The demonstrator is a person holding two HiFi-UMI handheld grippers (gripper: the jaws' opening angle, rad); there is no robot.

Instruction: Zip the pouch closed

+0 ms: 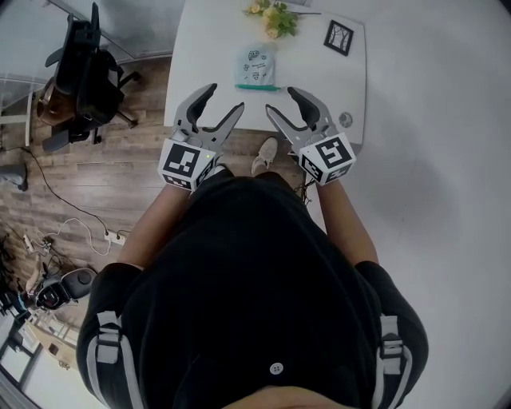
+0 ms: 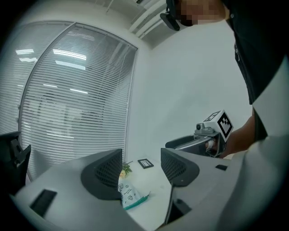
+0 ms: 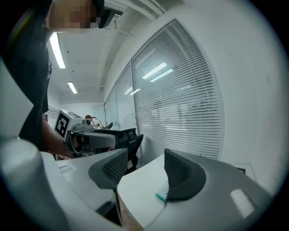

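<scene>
A pale blue printed pouch point(image 1: 256, 64) with a teal zip edge point(image 1: 257, 86) lies flat on the white table point(image 1: 209, 56), zip edge toward me. My left gripper point(image 1: 225, 97) hovers over the table's near edge, just short of the pouch and to its left, jaws open and empty. On the other side, my right gripper point(image 1: 281, 101) is also open and empty, a little short of the zip edge. Between the left jaws point(image 2: 141, 169) the pouch point(image 2: 131, 194) shows ahead. In the right gripper view only its teal corner point(image 3: 161, 196) peeks past a jaw of the right gripper point(image 3: 144, 169).
Yellow flowers point(image 1: 273, 17) and a black-framed card point(image 1: 338, 37) sit at the table's far end, a small round item point(image 1: 345, 120) near its right edge. A black office chair point(image 1: 84, 68) and cables point(image 1: 112, 236) stand on the wooden floor at left. Blinds cover a window point(image 2: 76, 103).
</scene>
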